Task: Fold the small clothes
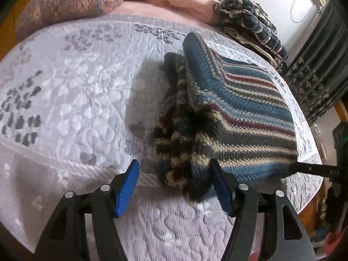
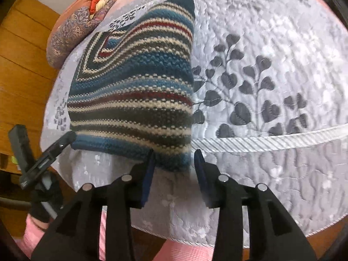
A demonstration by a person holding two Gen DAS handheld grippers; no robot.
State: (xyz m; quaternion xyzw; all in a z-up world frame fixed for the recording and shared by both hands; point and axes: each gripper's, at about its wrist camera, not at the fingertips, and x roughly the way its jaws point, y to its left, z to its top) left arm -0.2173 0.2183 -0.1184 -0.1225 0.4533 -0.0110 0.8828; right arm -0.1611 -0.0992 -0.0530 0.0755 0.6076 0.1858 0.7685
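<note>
Jaws on both the left gripper point(image 1: 175, 187) and right gripper point(image 2: 174, 169) stand apart, each straddling the near hem of the striped knit sweater point(image 1: 235, 113), clamping nothing. It lies on the quilted bed cover point(image 1: 76, 91), folded in half; further folds likely remain. Only the left view shows more clothes point(image 1: 250, 24) at one o'clock.

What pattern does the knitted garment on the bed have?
Horizontal stripes of blue, cream, dark grey and red; clearest in the right wrist view.
</note>
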